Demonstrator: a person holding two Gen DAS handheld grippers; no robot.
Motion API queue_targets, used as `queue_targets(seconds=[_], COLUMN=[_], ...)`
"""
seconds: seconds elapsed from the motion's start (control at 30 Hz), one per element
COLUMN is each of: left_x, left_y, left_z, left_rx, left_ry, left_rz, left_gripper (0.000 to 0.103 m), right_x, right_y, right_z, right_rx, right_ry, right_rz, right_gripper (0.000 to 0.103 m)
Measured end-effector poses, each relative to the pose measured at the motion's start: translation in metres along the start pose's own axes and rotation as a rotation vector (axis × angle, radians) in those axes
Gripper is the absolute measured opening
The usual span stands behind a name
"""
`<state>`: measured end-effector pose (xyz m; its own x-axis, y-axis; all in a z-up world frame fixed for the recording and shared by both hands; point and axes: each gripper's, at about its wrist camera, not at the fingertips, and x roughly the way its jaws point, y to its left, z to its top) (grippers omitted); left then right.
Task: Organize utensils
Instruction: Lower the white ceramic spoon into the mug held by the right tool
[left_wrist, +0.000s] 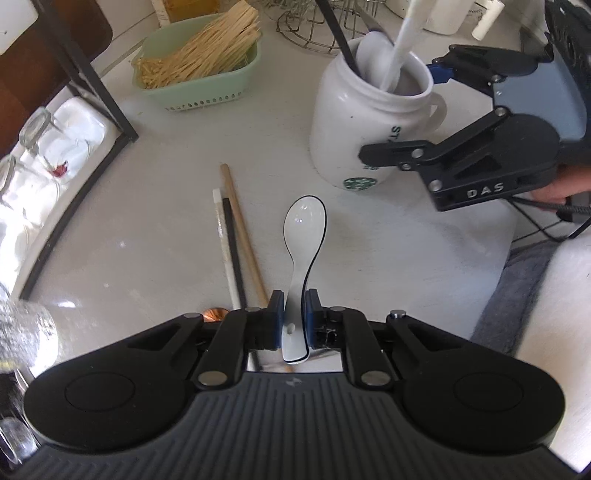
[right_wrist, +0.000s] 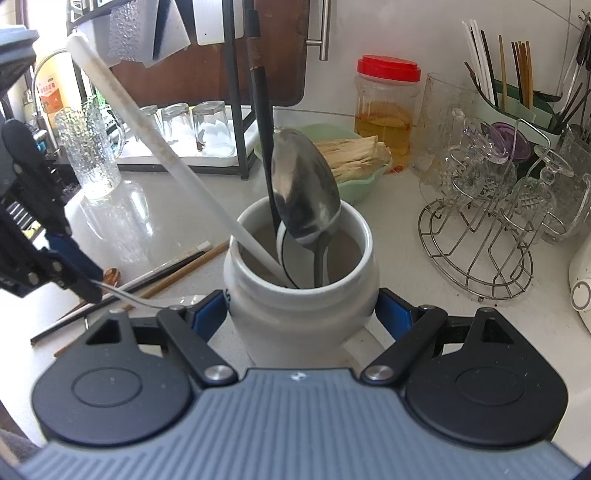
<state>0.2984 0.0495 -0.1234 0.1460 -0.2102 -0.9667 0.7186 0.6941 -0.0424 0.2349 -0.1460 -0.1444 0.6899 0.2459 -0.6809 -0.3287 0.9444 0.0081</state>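
Two claws share the work: the right claw (right_wrist: 301, 317) grips the white ceramic mug (right_wrist: 301, 295) steady on the counter (left_wrist: 147, 240); the left claw (left_wrist: 294, 317) is clamped on a white porcelain spoon (left_wrist: 304, 225), likely bound for it.

- The handle end of the white ceramic soup spoon with a dark rim (left_wrist: 303, 236) is partly covered by the left gripper's (left_wrist: 294, 319) blue pads.
- The lower ends of three chopsticks, white, black and tan wood (left_wrist: 232, 243), vanish behind that gripper.
- The copper-coloured round spoon bowl (left_wrist: 214, 314) shows only a sliver.
- Green lettering on the white ceramic mug (left_wrist: 354, 122) is cut short by the right gripper's black finger (left_wrist: 391, 153).
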Motion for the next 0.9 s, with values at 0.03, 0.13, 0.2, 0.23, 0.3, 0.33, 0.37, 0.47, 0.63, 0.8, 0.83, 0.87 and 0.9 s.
queue_targets(seconds=[0.03,0.13,0.2,0.23,0.3,0.33,0.37,0.47,0.63,0.8,0.83,0.87,0.9], left_x=[0.001,-0.004,-0.007,-0.009,-0.014,-0.015,-0.019,-0.031,-0.062,-0.093,-0.098,-0.103,-0.106], left_y=[0.0,-0.006,-0.007,-0.008,-0.008,-0.006,-0.006,-0.004,-0.009,-0.021,-0.022,-0.024,-0.024], left_z=[0.001,-0.002,-0.002,-0.002,-0.001,0.0,0.001,0.003,0.002,0.009,0.01,0.013,0.014], left_rx=[-0.02,-0.08,-0.118,-0.14,-0.182,-0.207,-0.234,-0.298,-0.372,-0.386,-0.382,-0.372,-0.372], left_ry=[0.002,-0.002,0.003,0.001,0.001,0.002,0.004,0.008,0.026,0.031,0.028,0.026,0.026], left_rz=[-0.009,-0.026,-0.051,-0.063,-0.083,-0.097,-0.114,-0.152,-0.207,-0.226,-0.216,-0.206,-0.202], left_gripper=[0.014,0.014,0.014,0.014,0.014,0.014,0.014,0.014,0.014,0.014,0.014,0.013,0.013], right_x=[0.0,0.0,0.0,0.0,0.0,0.0,0.0,-0.001,-0.002,-0.003,-0.003,-0.003,-0.003], right_y=[-0.001,-0.002,-0.003,-0.003,-0.004,-0.004,-0.004,-0.005,-0.005,-0.005,-0.006,-0.006,-0.006], right_z=[0.0,-0.001,-0.001,-0.001,-0.001,-0.002,-0.002,-0.004,-0.004,-0.005,-0.005,-0.006,-0.006], right_rx=[0.0,-0.002,-0.007,-0.009,-0.013,-0.015,-0.017,-0.026,-0.042,-0.056,-0.057,-0.059,-0.059], right_ry=[-0.002,-0.007,-0.011,-0.014,-0.016,-0.017,-0.019,-0.025,-0.029,-0.035,-0.036,-0.038,-0.04], right_rz=[0.003,0.011,0.017,0.02,0.024,0.026,0.029,0.037,0.048,0.06,0.062,0.065,0.068], right_gripper=[0.089,0.089,0.089,0.089,0.089,0.089,0.089,0.089,0.089,0.089,0.089,0.089,0.089])
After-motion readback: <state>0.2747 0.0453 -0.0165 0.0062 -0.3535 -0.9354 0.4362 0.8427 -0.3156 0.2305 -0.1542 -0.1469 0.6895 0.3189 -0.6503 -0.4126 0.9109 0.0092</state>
